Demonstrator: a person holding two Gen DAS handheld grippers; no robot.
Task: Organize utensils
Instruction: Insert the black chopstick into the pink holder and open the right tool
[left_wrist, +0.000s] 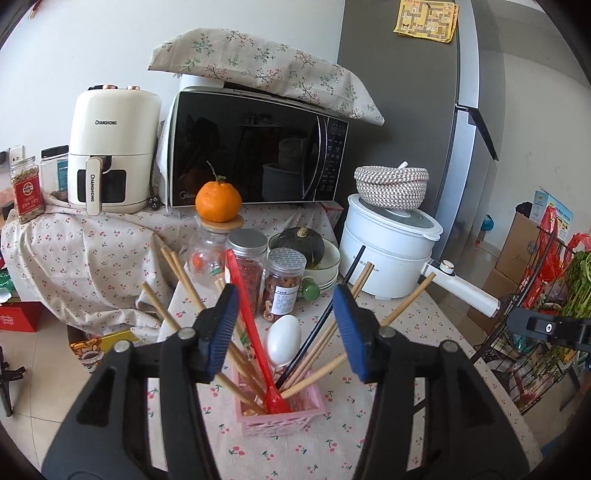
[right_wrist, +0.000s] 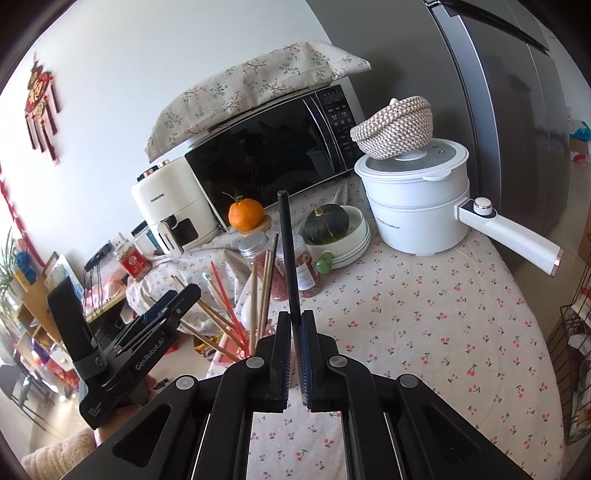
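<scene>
The left tool (left_wrist: 284, 328) is wide open over the pink basket (left_wrist: 282, 415), holding nothing. The right tool (right_wrist: 294, 354) pinches a black chopstick (right_wrist: 288, 254) pointing to 12 o'clock.

The left wrist camera sits just behind the left gripper (left_wrist: 286, 328) and looks forward and slightly down, close over the pink holder (left_wrist: 282, 415) near the bench (left_wrist: 424, 369) edge, facing the microwave (left_wrist: 255, 147) head-on. The right wrist camera rides behind the right gripper (right_wrist: 294, 347), tilted, looking down across the bench from further right. Both views share the microwave, the orange (left_wrist: 218, 201), the white pot (left_wrist: 388, 251) and the holder's utensils; each also catches the other gripper at its edge.
</scene>
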